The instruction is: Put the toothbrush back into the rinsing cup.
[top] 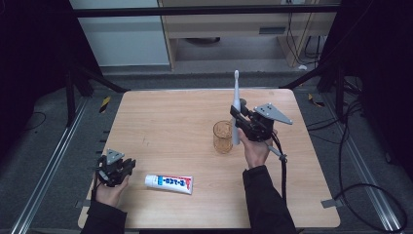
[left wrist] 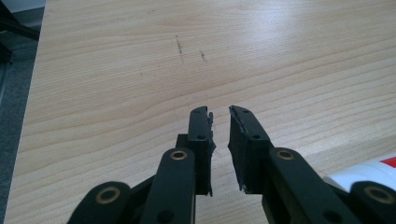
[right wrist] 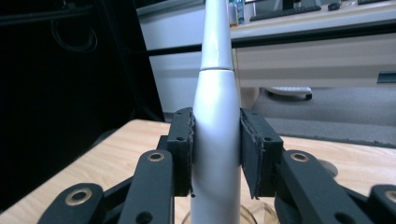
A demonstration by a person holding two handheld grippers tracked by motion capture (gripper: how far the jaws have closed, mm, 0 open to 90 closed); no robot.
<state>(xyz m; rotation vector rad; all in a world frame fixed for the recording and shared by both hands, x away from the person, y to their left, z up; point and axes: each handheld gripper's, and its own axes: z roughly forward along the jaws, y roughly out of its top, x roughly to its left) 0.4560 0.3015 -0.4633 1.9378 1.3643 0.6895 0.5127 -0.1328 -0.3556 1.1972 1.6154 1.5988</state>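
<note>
My right gripper (top: 237, 111) is shut on a white electric toothbrush (top: 236, 90) and holds it upright, bristle end up, right of the table's middle. In the right gripper view both pads press the toothbrush's body (right wrist: 215, 93). An amber glass cup (top: 222, 137) stands just left of the brush's lower end, and its rim (right wrist: 261, 215) shows under the jaws. Whether the brush end is inside the cup I cannot tell. A white toothpaste tube (top: 169, 183) lies flat near the front edge. My left gripper (top: 130, 165) rests left of the tube, shut to a thin slit, holding nothing (left wrist: 220, 112).
The wooden table (top: 160, 122) has bare room across its left and far parts. A corner of the toothpaste tube (left wrist: 369, 170) lies right of the left jaws. Cables (top: 350, 146) trail on the floor at the right, and a black frame surrounds the table.
</note>
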